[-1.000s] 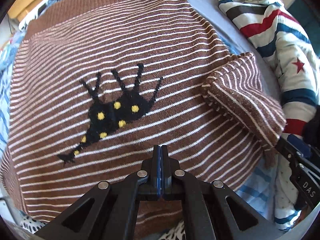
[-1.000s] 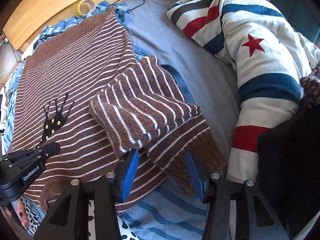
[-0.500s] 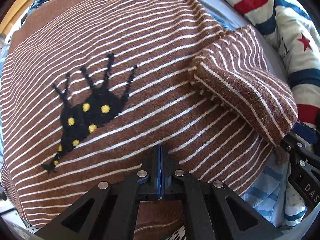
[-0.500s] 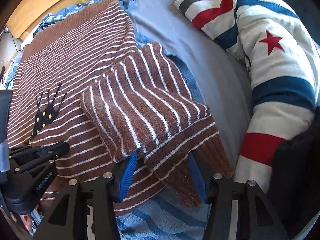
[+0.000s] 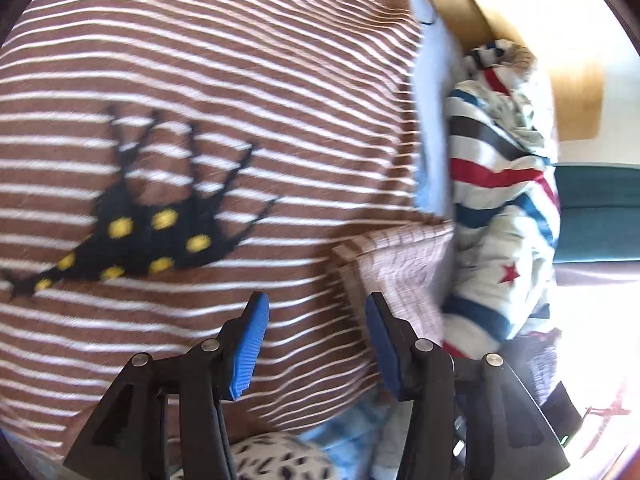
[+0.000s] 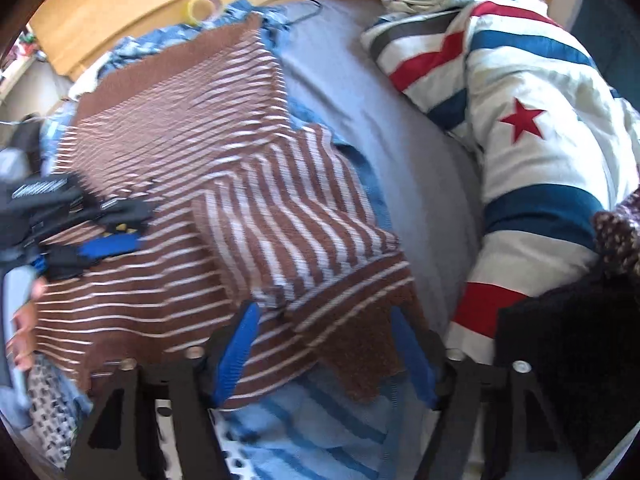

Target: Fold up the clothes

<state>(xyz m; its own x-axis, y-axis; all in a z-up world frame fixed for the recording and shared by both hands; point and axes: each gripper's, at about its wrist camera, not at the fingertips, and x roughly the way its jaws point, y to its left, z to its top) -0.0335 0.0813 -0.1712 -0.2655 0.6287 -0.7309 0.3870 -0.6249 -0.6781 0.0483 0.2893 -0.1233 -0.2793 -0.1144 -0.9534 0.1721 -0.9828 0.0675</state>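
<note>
The left gripper (image 5: 314,322) has swung toward the folded sleeve (image 6: 288,216); its jaws are opening, empty. The right gripper's (image 6: 324,340) jaws are opening, releasing the sleeve onto the striped sweater (image 5: 200,80), so this fold seems done.

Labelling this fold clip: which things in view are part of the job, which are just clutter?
Job:
- brown striped sweater, spread flat
- its sleeve, folded in over the body
- left gripper and right gripper, both opening, neither pinching cloth

Lying about:
- star-and-stripe duvet
- yellow tape roll by the headboard
- black cable
- blue striped garment underneath
</note>
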